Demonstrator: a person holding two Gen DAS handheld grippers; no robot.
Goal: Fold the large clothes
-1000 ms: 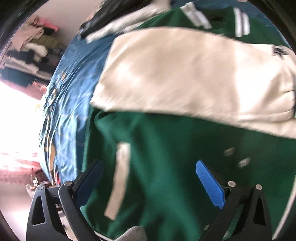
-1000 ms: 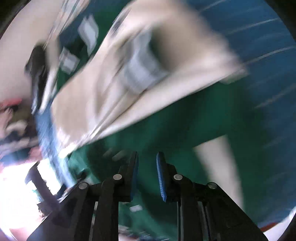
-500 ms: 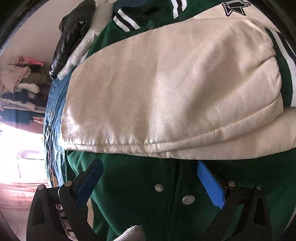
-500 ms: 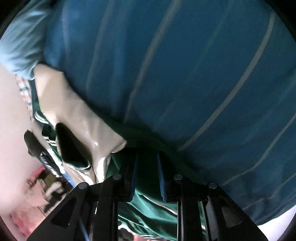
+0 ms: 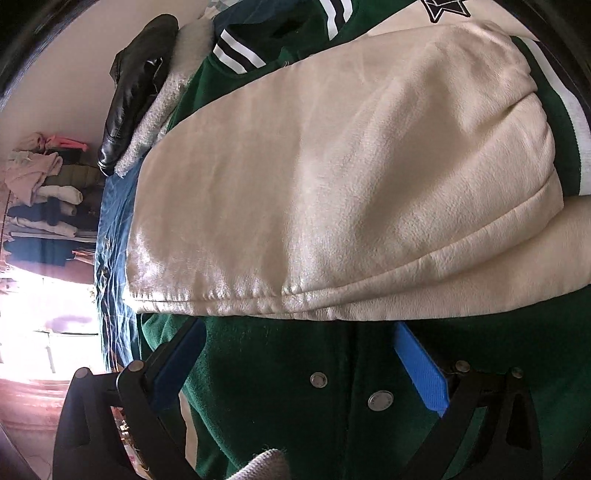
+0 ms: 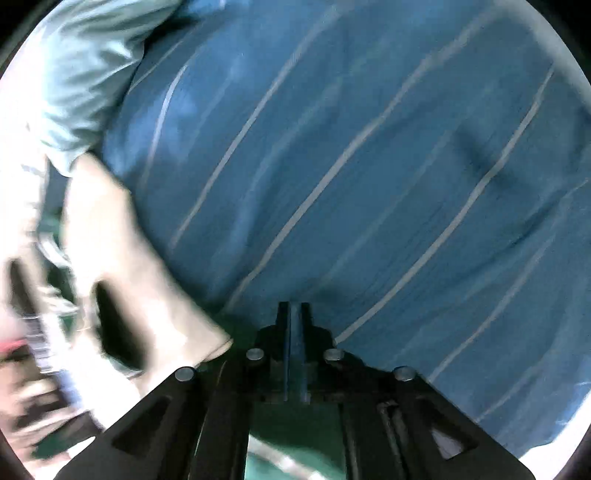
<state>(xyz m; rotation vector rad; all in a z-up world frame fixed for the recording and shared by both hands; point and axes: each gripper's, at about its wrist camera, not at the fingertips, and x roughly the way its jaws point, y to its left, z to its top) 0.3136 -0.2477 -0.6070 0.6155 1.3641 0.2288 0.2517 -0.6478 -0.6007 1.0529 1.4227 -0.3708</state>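
Right wrist view's left side is a smear: the green varsity jacket with cream sleeves (image 6: 122, 266) is barely readable. Left view crops its star patch (image 5: 445, 11), and the bright window area (image 5: 40, 314) is totally blown out.

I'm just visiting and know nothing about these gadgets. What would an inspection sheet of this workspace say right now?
Surface: a bed with a blue striped sheet.
Job's things: a green jacket with metal snaps, lying on the sheet, with a cream sleeve folded across it.
Clutter: a black leather garment and a pale fleecy one by the wall past the jacket.
Grippers: left gripper open above the jacket's front; right gripper has just been closing and is now shut at the jacket's edge; whether cloth is pinched cannot be told.
Cables: nothing seen.
Surroundings: a stack of folded clothes on shelves, bright light below it.
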